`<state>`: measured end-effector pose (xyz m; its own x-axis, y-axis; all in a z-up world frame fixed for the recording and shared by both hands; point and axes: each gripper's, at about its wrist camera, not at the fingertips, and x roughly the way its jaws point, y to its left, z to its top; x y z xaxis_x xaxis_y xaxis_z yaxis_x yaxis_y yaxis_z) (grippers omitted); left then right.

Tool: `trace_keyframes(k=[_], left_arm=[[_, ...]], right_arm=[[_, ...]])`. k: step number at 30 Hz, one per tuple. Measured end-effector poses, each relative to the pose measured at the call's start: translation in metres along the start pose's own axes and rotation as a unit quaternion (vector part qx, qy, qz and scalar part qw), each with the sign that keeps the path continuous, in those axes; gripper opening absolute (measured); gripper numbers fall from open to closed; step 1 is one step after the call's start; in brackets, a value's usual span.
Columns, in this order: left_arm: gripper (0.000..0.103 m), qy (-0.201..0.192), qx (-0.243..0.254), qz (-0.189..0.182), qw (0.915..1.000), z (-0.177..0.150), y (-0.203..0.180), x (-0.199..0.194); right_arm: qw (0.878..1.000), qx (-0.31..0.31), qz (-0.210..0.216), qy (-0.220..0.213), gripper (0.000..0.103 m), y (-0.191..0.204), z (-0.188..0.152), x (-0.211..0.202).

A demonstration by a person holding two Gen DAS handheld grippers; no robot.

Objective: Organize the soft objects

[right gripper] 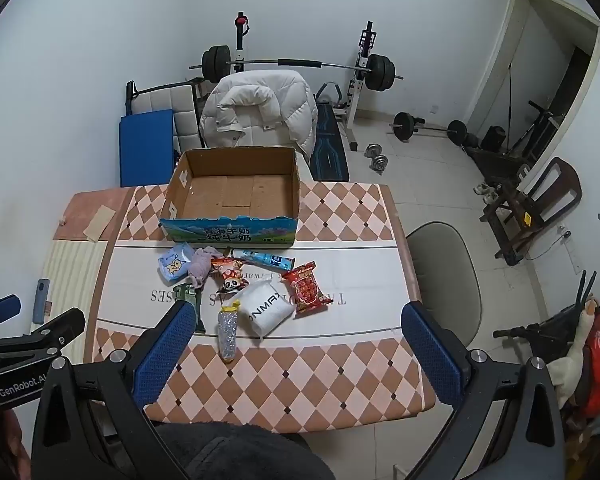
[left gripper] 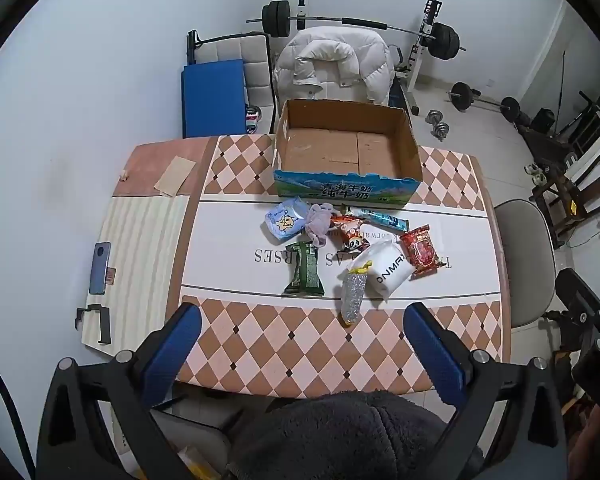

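Hovering over the near edge of the checkered brown-and-pink tabletop (left gripper: 300, 344), the left gripper (left gripper: 300, 340) has its blue-padded fingers (left gripper: 180, 340) spread wide with nothing between them. Same deal for the right gripper (right gripper: 296, 344) — jaws fully apart, holding nothing.

Straight ahead of both tools sits the pile of soft stuff: a dark green foil packet (left gripper: 304, 268), a silver glittery pouch with a yellow tie (left gripper: 354, 296) closest to the fingers, a white pillow-like pack with black lettering (left gripper: 386, 270), and a red snack wrapper (left gripper: 422, 251) off to the right. Further out there's a light blue tissue pack (left gripper: 284, 222), a lilac fabric scrunchie (left gripper: 319, 224) (I think, it's small), a panda-print bag (left gripper: 350, 234) and a teal tube (left gripper: 384, 220).

Beyond the pile, the open cardboard box with a blue printed front (left gripper: 344, 190) stands with only its bare bottom showing — all the soft items lie on the table just in front of it.
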<state>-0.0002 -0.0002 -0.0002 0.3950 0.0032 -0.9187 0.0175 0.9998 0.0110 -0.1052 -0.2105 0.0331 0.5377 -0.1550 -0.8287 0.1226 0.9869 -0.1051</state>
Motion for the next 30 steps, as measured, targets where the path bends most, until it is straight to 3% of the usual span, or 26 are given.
trace_keyframes(k=[30], left_arm=[[0.103, -0.014, 0.004, -0.003, 0.9999, 0.012, -0.008, -0.014]], right_arm=[[1.0, 0.004, 0.003, -0.005, 0.103, -0.004, 0.001, -0.001]])
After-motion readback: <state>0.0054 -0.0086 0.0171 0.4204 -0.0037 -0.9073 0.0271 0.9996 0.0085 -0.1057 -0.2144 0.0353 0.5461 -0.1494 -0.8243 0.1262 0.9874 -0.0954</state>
